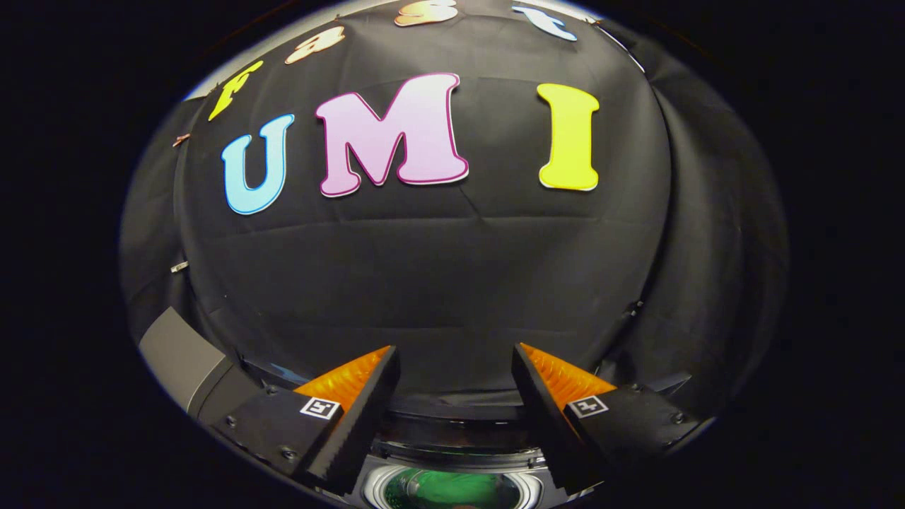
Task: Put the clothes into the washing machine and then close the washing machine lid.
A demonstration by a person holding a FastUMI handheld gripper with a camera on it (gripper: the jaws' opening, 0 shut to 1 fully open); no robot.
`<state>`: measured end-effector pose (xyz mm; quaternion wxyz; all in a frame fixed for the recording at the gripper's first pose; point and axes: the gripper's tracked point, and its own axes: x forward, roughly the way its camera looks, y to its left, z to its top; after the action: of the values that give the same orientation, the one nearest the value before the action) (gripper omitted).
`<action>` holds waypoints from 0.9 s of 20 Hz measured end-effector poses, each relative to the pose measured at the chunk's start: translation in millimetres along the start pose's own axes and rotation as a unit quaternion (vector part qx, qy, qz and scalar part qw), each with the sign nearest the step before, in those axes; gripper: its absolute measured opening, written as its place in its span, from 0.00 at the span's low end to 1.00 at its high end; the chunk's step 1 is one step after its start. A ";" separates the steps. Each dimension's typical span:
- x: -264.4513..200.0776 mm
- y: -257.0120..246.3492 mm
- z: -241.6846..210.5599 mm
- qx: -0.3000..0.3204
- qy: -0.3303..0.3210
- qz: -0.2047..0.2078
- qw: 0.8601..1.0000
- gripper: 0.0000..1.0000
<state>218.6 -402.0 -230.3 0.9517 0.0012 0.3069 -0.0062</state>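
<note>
My gripper (456,353) is open, its two fingers spread wide with nothing between them, and it points at the booth's black cloth wall. Below and between the fingers lies the top of the washing machine (452,431), with its round drum opening (452,488) partly seen. Inside the drum shows something green (452,489), likely cloth; I cannot make out its shape. The gripper hangs above the machine's top, touching nothing.
A grey slab (180,353), perhaps the machine's raised lid or a corner of its body, stands left of the left finger. The black cloth wall (438,276) rises close beyond the fingers and wraps round on both sides.
</note>
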 end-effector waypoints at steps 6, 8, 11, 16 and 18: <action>-33.1 -0.6 -11.5 -0.011 0.010 -0.036 0.999 1.00; -44.0 1.5 -15.3 -0.009 0.013 -0.042 0.999 1.00; -57.2 2.9 -21.3 -0.013 0.005 -0.051 0.999 1.00; -78.9 5.7 -34.4 -0.012 0.006 -0.069 0.998 1.00; -87.5 6.2 -41.5 -0.011 0.013 -0.075 0.997 1.00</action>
<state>123.5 -394.6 -212.9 0.9444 -0.0320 0.3187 -0.0742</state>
